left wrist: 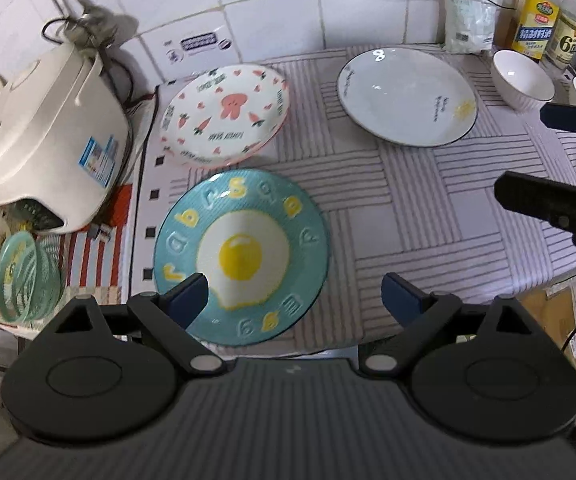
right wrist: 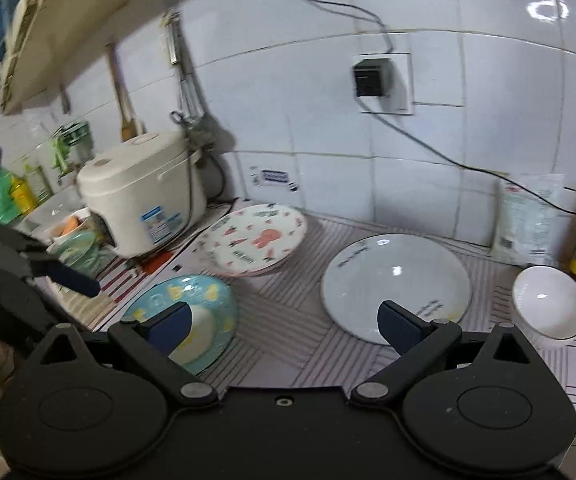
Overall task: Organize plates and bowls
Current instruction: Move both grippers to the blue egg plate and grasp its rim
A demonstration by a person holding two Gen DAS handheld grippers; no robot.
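egg plate: teal, yellow yolk, letters | rabbit plate: white, pink hearts, carrots | rimmed plate: white, dark edge | tablecloth: grey-striped

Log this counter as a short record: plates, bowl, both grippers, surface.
plates: egg plate near edge; pink plate behind it by the rice cooker; white plate to the right
bowl: white bowl by the bottles
left gripper: open, empty
right gripper: open, empty
surface: striped cloth

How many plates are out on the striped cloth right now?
3, maybe more: egg plate nearest, pink rabbit plate beside the rice cooker with another possibly stacked beneath, white plate right.
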